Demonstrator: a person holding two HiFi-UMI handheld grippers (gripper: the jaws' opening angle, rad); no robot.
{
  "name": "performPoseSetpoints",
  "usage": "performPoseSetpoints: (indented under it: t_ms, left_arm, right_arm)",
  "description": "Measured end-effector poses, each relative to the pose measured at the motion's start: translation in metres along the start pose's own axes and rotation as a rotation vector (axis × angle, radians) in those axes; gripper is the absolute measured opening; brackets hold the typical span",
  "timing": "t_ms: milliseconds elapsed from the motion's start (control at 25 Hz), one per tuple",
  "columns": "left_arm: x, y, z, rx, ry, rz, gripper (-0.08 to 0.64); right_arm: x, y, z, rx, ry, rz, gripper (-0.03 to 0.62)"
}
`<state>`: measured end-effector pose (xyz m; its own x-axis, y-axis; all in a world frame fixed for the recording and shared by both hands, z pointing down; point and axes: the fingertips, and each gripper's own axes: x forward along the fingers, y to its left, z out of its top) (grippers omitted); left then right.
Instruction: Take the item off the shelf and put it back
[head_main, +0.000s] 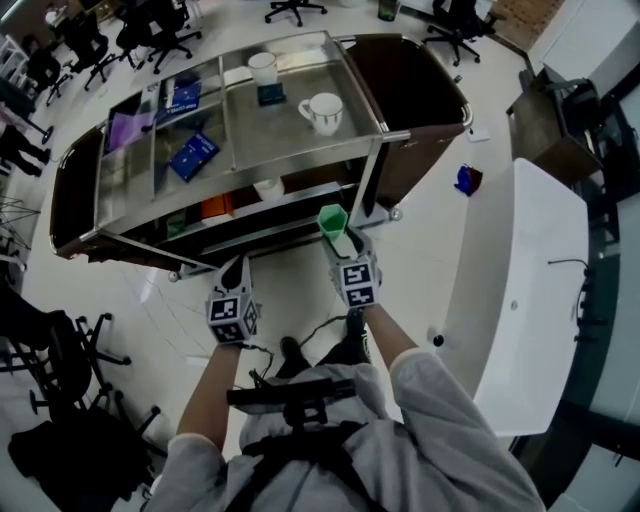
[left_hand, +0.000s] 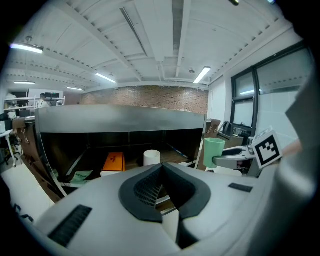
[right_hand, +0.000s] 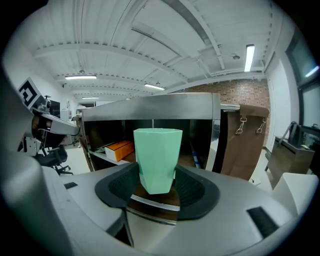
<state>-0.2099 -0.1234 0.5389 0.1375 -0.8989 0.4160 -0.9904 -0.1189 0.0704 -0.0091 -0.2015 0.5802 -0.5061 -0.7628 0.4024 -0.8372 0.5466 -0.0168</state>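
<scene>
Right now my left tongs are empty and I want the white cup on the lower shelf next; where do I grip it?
Grip the white cup across its side wall, mid-height, coming level through the open front. It stands upright and round, no handle showing, and the top shelf roofs it, blocking a top-down approach.

The cup (right_hand: 157, 159) sits between the jaws of my right gripper (head_main: 338, 240), just in front of the shelf unit (head_main: 290, 135). Ahead and to that gripper's left, a box (right_hand: 119, 149) lies on the lower shelf. My left gripper (head_main: 236, 272) is off to the left; beyond it a round container (left_hand: 152, 157) stands right of the box. A mug (head_main: 322, 112) stands on top, farther back.
</scene>
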Motion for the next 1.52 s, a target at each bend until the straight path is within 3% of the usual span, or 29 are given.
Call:
performPoseSetpoints:
  t_ms: [680, 1520]
  left_arm:
    - [0.087, -0.022, 0.001, 0.061, 0.019, -0.04, 0.006]
    - [0.137, -0.009, -0.01, 0.012, 0.002, 0.009, 0.006]
  right_arm:
    - [0.129, -0.057, -0.015, -0.015, 0.006, -0.057, 0.241]
    - [0.218, -0.097, -0.008, -0.022, -0.028, -0.121, 0.242]
